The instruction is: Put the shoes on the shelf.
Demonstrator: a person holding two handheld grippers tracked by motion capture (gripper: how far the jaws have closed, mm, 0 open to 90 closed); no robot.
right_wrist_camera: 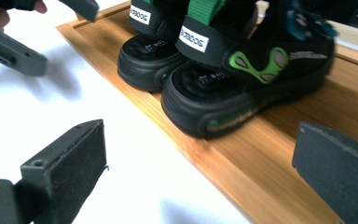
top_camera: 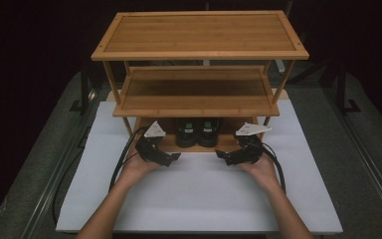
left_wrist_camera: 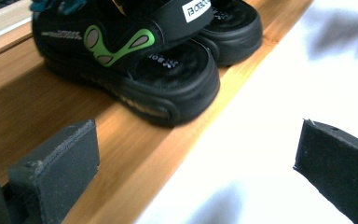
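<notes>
Three-tier bamboo shelf (top_camera: 199,35): stood on a white mat (top_camera: 204,199) over a grey table (top_camera: 368,164). The top and middle boards are bare; the bottom board (left_wrist_camera: 37,102) is low, so access to it is narrowed by the middle board (top_camera: 196,94) overhead and by the uprights at either side.

Pair of black sandals (top_camera: 196,132): set side by side, touching, at the middle of the bottom board, toes toward the front edge. In the left gripper view the nearer sandal (left_wrist_camera: 126,60) is seen with green side trim and a broad strap; in the right gripper view its partner (right_wrist_camera: 247,79) is shown likewise. They are judged light, with a thick, fairly stiff rubber sole and softer padded straps, matt rather than slippery, and not fragile. The sole's side wall or the heel is judged the surest hold; a strap would probably give.

Left gripper (top_camera: 166,158): held just in front of the board, jaws spread wide, nothing between them.

Right gripper (top_camera: 226,157): held likewise, jaws spread, nothing grasped.
</notes>
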